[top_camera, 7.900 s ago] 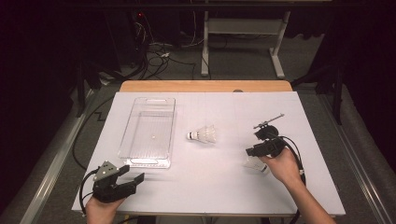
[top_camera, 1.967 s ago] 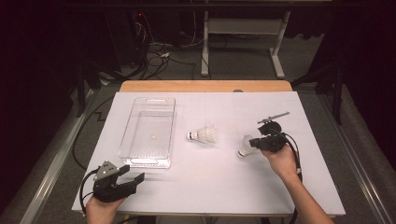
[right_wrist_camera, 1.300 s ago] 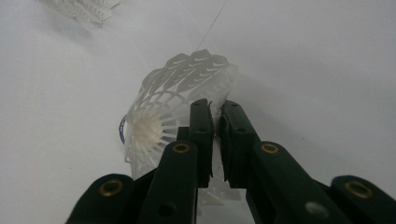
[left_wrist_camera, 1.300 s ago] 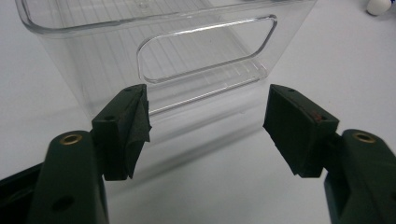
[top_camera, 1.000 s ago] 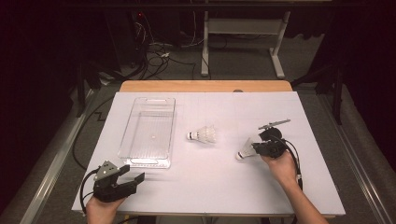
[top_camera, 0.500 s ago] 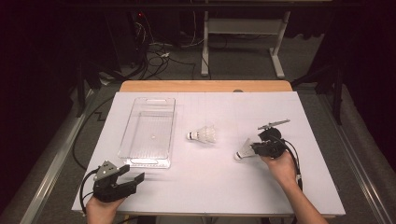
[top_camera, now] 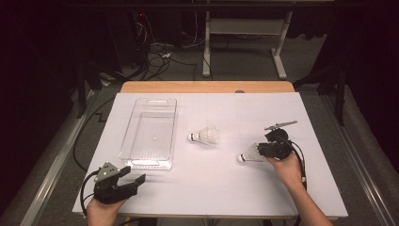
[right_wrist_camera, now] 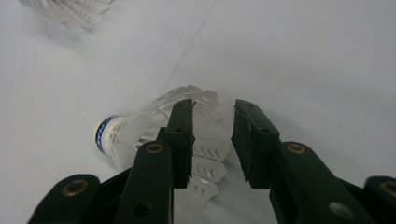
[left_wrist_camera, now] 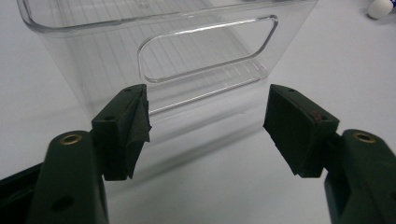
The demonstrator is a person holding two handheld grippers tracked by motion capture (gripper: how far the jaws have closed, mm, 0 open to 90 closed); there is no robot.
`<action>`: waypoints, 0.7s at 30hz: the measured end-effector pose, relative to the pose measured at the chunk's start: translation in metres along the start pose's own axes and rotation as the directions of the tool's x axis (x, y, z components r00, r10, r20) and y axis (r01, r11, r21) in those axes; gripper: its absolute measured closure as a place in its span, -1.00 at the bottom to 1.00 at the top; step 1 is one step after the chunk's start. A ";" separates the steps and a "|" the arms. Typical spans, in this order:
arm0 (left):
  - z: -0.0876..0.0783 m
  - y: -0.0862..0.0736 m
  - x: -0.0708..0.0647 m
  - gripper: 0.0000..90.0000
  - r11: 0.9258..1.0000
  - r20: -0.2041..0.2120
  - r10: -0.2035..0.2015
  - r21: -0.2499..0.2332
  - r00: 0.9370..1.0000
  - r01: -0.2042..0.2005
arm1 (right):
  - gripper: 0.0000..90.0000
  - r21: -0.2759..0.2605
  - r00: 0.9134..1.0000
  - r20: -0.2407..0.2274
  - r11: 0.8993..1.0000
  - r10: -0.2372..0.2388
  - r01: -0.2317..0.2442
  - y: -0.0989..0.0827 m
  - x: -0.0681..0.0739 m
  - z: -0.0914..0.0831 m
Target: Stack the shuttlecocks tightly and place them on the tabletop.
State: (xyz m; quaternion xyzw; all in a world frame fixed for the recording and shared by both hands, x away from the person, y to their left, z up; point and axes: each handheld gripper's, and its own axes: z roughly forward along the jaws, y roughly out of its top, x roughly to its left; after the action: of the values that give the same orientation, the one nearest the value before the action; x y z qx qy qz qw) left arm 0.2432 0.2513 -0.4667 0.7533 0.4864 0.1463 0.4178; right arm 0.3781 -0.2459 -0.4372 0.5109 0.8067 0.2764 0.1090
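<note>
Pick-up of the near shuttlecock [right_wrist_camera: 116, 133] under way, by the look of it. Right gripper [right_wrist_camera: 212, 112] fingers [right_wrist_camera: 182, 135] just been opening, now narrowly parted. Feather skirt between them, not visibly pinched; cork tip out past the left finger, on the counter [right_wrist_camera: 303, 56].

Next, probably: closing softly on the skirt, then lifting toward the clear bin [top_camera: 150, 101].

Left gripper [left_wrist_camera: 205, 116] fingers wide, empty, bin wall just ahead.

High view gives the layout: second shuttlecock [top_camera: 204, 136] well beyond the right fingers, toward the bin. Right gripper view gives the skirt against the fingers, too small from above.

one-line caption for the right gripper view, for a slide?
Right gripper with jaws just opening astride the feather skirt of a shuttlecock lying on the white table.
</note>
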 end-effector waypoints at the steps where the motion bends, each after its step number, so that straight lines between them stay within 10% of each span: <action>1: 0.000 0.000 0.000 -0.29 1.000 0.000 -0.001 -0.001 1.000 0.001 | 0.52 0.000 1.000 0.003 1.000 0.002 -0.002 -0.001 -0.001 0.000; 21: 0.000 0.000 0.001 -0.29 1.000 0.001 -0.006 -0.005 1.000 0.006 | 0.36 -0.019 0.999 -0.003 0.999 0.039 -0.039 -0.008 -0.010 -0.001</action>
State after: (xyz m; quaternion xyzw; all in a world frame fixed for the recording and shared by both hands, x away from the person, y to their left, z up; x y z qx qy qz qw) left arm 0.2431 0.2520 -0.4669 0.7509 0.4880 0.1459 0.4204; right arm 0.3757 -0.2577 -0.4422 0.5252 0.7939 0.2868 0.1073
